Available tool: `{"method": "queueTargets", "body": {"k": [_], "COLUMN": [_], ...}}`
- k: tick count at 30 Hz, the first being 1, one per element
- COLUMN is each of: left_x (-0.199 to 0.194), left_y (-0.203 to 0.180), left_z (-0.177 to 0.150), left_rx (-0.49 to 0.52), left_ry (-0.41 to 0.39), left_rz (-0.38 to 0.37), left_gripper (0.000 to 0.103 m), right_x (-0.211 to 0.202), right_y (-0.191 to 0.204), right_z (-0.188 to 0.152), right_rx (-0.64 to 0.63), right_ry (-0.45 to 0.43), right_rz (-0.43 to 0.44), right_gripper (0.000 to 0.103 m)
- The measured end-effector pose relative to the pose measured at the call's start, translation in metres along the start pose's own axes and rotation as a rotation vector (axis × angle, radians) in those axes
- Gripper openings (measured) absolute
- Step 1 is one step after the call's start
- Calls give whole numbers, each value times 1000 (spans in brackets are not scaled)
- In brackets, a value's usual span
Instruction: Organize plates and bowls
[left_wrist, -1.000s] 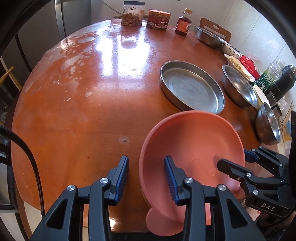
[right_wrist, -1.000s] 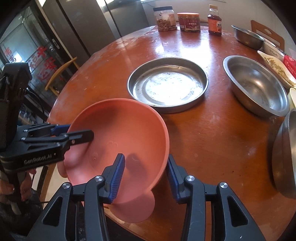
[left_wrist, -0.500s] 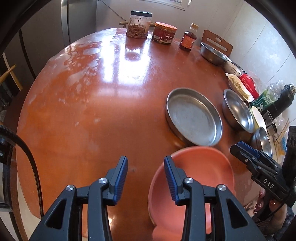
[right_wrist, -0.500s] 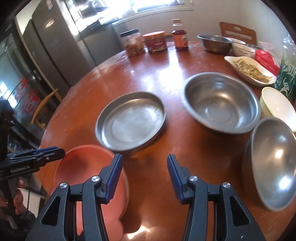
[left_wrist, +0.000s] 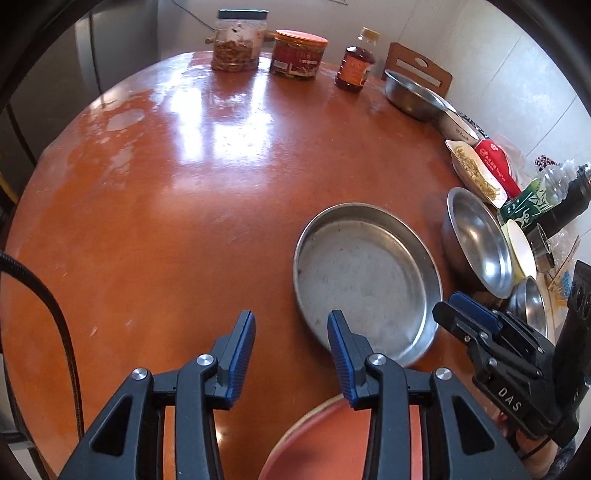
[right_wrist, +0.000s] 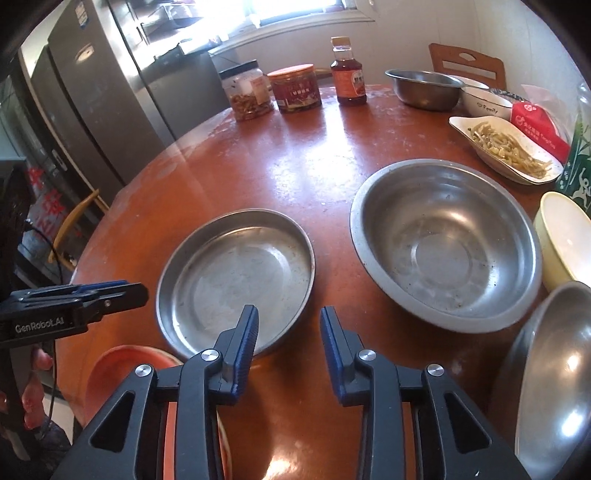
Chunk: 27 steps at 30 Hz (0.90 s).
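Left gripper (left_wrist: 291, 354), seen from its own wrist camera: pitched steeply down over the round red-brown table (left_wrist: 184, 206), its blue-padded fingers (left_wrist: 242, 354) parted with only bare tabletop in the gap; nothing is held. The pink plate (left_wrist: 325, 443) lies flat on the table at the near edge, below and behind the fingertips, partly hidden by the right-hand finger's frame. The flat steel pan (left_wrist: 365, 280) sits just beyond and to the right of the fingertips, apart from them.

Right gripper (right_wrist: 288, 350), from its own camera: likewise tilted downward, aimed at the table between the flat steel pan (right_wrist: 236, 280) and the large steel bowl (right_wrist: 447, 240). Its jaws are closing, with a gap left and nothing between the pads; the left finger's tip overlaps the pan's near rim in the picture, though contact cannot be judged. The pink plate (right_wrist: 122, 369) shows at lower left, beside that finger's frame.

Each gripper appears in the other's view: the right one (left_wrist: 458, 310) at the right edge, near the pan's rim; the left one (right_wrist: 136, 291) at the left edge, pointing toward the pan, with fingertips of the holding hand (right_wrist: 33, 387) below it.

A second steel bowl (right_wrist: 554, 376) and a cream bowl (right_wrist: 565, 236) stand at the right side of the table.
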<state>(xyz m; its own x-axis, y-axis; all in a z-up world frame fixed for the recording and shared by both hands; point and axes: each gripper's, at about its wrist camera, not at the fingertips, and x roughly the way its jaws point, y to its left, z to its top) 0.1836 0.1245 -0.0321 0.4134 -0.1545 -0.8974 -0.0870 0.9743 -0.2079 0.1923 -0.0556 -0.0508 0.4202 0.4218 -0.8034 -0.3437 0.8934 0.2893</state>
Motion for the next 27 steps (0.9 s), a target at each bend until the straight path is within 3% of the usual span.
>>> {"method": "queueTargets", "body": {"k": [6, 11, 14, 18, 27], "left_x": [19, 29, 31, 32, 22], "left_y": [-2, -2, -6, -8, -7], "left_z": [9, 11, 11, 11, 13], "left_rx": [-5, 3, 19, 23, 16], "left_ry": [23, 33, 30, 27, 2], "left_rz": [-10, -31, -22, -27, -39], "left_gripper": [41, 23, 19, 18, 18], "right_x": [11, 19, 22, 25, 18], "right_y": [-3, -5, -6, -4, -1], "right_z": [4, 5, 5, 6, 11], "right_rx": [-1, -8, -9, -23, -37], "right_ry": [16, 27, 28, 26, 3], "right_rz": [-8, -12, -14, -7, -9], "right_gripper": [28, 27, 26, 18, 17]}}
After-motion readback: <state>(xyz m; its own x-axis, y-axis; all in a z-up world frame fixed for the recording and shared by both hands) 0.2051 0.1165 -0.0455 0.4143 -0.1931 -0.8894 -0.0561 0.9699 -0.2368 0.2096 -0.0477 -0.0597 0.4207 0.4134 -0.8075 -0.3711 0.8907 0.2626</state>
